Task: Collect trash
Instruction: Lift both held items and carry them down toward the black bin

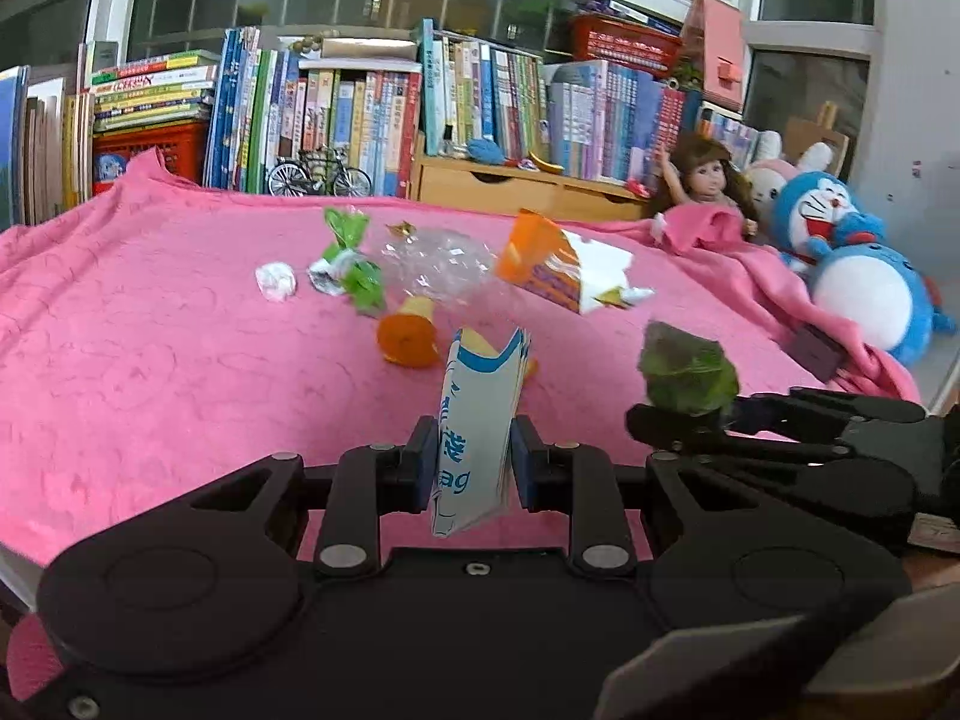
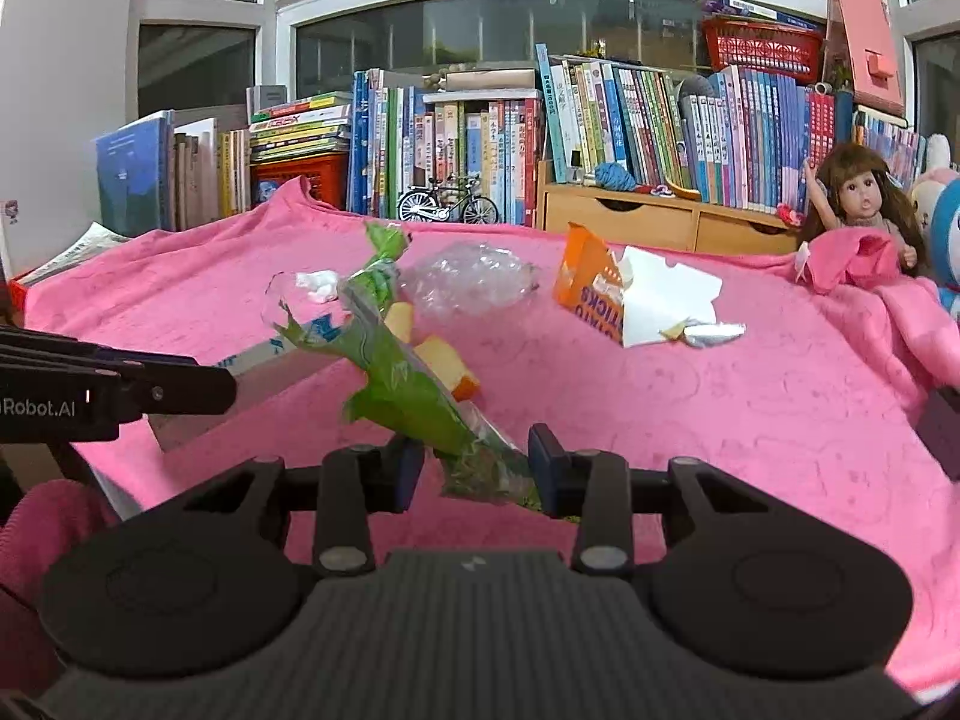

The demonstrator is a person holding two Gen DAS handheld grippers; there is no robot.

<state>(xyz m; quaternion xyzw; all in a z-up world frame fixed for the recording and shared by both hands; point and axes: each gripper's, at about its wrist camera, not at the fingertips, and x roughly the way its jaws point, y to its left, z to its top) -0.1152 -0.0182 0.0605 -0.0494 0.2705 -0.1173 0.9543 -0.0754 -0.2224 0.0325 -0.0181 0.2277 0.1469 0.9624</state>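
Here the left gripper clamps a white-and-blue bag; the right gripper pinches a green wrapper above the pink cloth.

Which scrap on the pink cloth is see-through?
The crumpled clear plastic in the middle, between the green wrapper and the orange box. You can see the cloth through it; the other scraps are coloured or white.

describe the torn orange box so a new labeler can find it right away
Start at the pink blanket covering the surface in front of the bookshelf. Toward its far side, right of the crumpled clear plastic, lies the torn orange box. It alone is cardboard: orange printed outside, white inside flaps splayed open.
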